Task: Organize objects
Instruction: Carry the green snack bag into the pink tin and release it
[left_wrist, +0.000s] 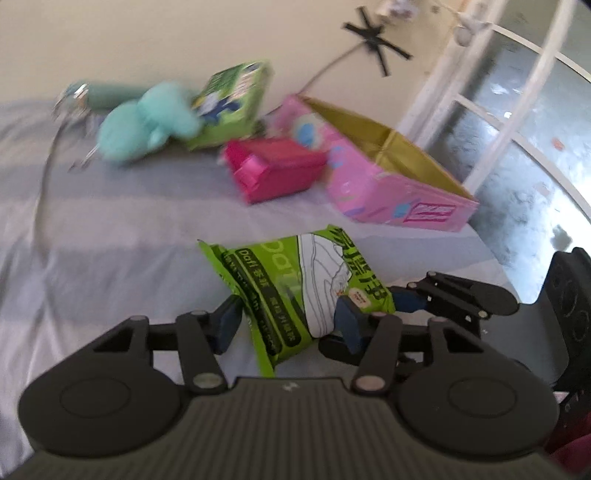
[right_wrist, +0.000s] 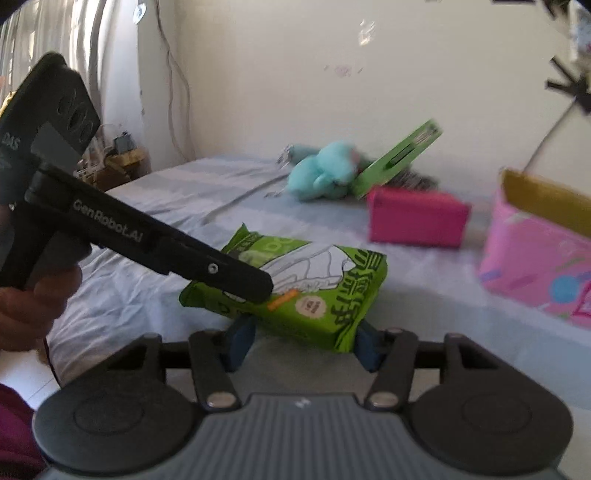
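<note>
Both tools are clamping the green packet mid-frame: left tool, right tool, over the bed.

Soft daylight, motion-blurred background, fisheye-bent edges.

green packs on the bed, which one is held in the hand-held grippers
The green pack with the white shoe drawing, in the foreground, held by both hand-held grippers. The other green pack leans near the wall beside the teal plush toy, untouched.
</note>
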